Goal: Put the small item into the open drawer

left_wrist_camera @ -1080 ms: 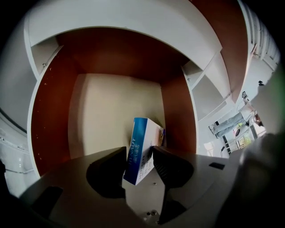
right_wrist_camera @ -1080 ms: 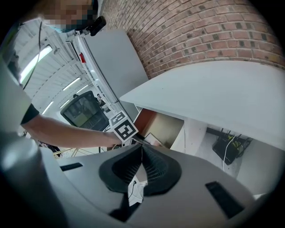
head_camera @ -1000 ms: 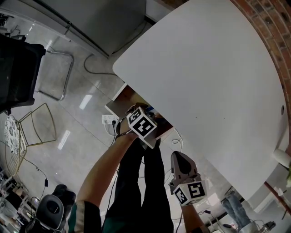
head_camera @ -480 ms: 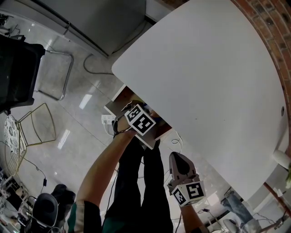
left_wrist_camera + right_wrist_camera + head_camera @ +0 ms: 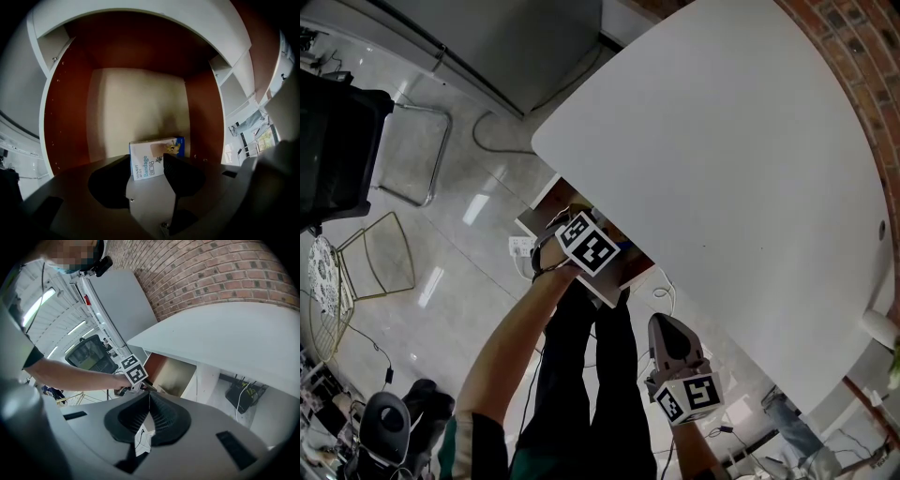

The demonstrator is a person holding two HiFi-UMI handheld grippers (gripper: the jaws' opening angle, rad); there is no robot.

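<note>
Left gripper [image 5: 146,161] has nudged further into the drawer [image 5: 136,103].
Its jaws are opening around the box [image 5: 151,154] lying on the drawer floor; right gripper [image 5: 149,401] has its jaws pressed together.

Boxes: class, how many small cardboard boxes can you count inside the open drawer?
1. The white-and-blue cardboard bandage box sits in the red-brown wooden drawer, between the left gripper's opening jaws, apparently not gripped. The gripper body may hide others.

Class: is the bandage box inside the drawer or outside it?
Inside. The bandage box sits within the drawer, its brown walls on both sides.
</note>
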